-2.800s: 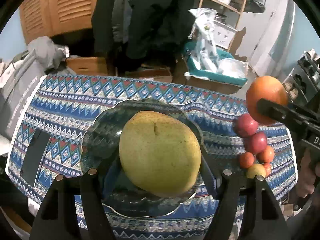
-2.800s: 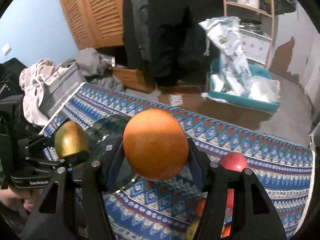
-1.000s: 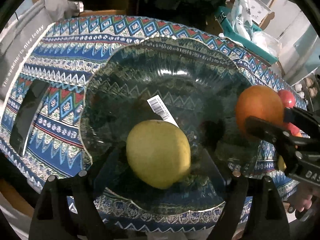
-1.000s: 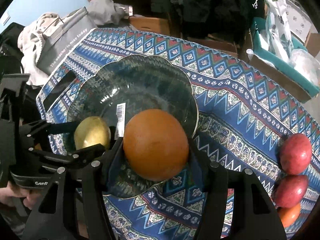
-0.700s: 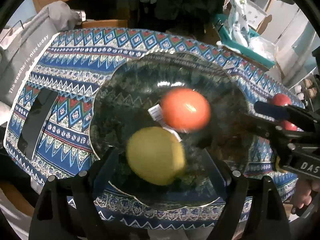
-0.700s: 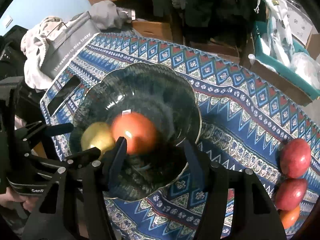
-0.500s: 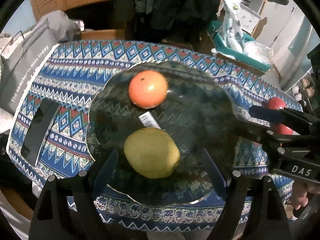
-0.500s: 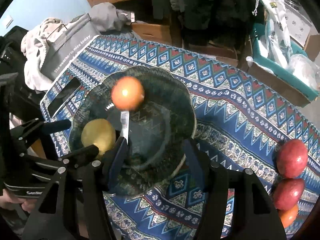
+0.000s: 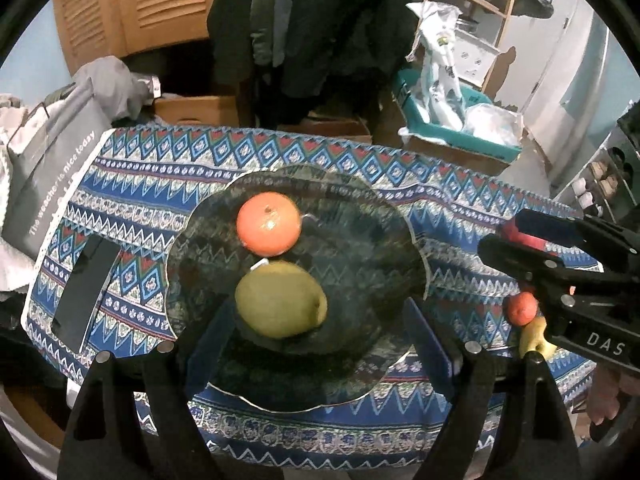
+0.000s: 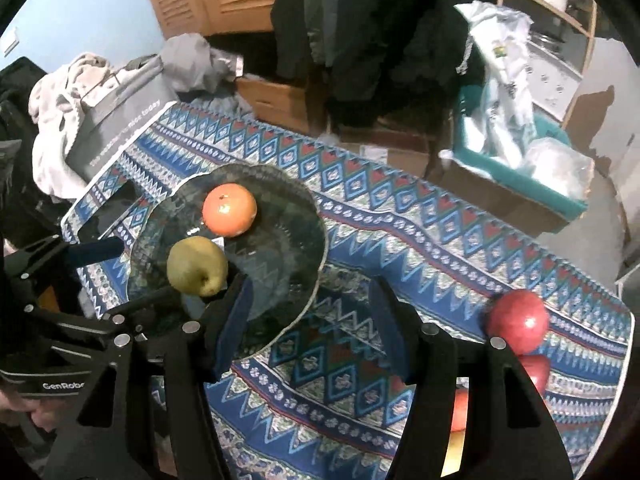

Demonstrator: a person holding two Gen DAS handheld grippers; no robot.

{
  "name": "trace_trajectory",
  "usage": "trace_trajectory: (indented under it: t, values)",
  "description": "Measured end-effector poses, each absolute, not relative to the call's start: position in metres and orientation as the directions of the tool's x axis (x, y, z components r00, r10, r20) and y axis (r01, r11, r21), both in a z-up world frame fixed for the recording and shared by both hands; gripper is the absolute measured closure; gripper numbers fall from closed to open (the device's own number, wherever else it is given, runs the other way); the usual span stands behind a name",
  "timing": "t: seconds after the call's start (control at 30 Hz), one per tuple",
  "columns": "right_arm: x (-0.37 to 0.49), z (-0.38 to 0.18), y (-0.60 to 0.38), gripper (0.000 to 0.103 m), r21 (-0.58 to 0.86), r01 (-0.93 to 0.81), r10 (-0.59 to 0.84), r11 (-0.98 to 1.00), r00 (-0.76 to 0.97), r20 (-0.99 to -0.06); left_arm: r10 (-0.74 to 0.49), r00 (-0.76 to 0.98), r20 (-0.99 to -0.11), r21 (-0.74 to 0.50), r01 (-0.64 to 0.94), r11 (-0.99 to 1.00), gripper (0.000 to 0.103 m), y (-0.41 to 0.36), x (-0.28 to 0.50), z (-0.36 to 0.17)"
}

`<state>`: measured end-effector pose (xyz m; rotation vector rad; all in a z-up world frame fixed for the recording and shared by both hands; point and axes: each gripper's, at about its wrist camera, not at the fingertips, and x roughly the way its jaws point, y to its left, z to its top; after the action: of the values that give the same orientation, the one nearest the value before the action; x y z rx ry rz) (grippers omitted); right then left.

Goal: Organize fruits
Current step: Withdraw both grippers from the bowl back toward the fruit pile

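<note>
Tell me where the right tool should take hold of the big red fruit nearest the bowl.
Grip the red fruit across its round middle, coming from above: another red fruit sits tight against its near side, so only the top and its flanks are free.

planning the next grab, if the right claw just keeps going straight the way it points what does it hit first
Probably the patterned tablecloth: the open right claw frames bare cloth, between the glass bowl and the red apple. Depth is hard to judge, but no fruit lies between its fingers.

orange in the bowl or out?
In. The orange rests inside the glass bowl, behind the pear; neither hand-held gripper holds it.
</note>
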<state>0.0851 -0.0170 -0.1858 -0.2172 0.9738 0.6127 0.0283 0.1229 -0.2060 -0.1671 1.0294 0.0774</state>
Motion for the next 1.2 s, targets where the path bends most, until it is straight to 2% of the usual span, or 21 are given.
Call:
trace_trajectory:
  t: [0.23,0.87,1.03,1.2]
  values:
    - [0.076,-0.160,-0.043,0.042,0.059,-0.543,0.365,0.838,0.475,-0.801,-0.025,0.562,-0.827,-0.104,-0.111,0.988,0.017,0.106,0.029,-0.185]
    - [0.054,-0.101,-0.126,0.036,0.072,-0.426,0.340,0.902,0.598,-0.725,-0.078,0.636,-0.768,-0.111,-0.013,0.994,0.017,0.052,0.027,-0.138]
    - [0.049,-0.093,-0.153,0.031,0.062,-0.381,0.310,0.922,0.636,-0.707,-0.104,0.639,-0.762,-0.123,0.015,0.992,0.017,0.038,0.027,-0.130]
    - [0.044,-0.091,-0.179,0.030,0.066,-0.342,0.289,0.937,0.656,-0.697,-0.120,0.649,-0.751,-0.117,0.047,0.992,0.012,0.019,0.026,-0.121]
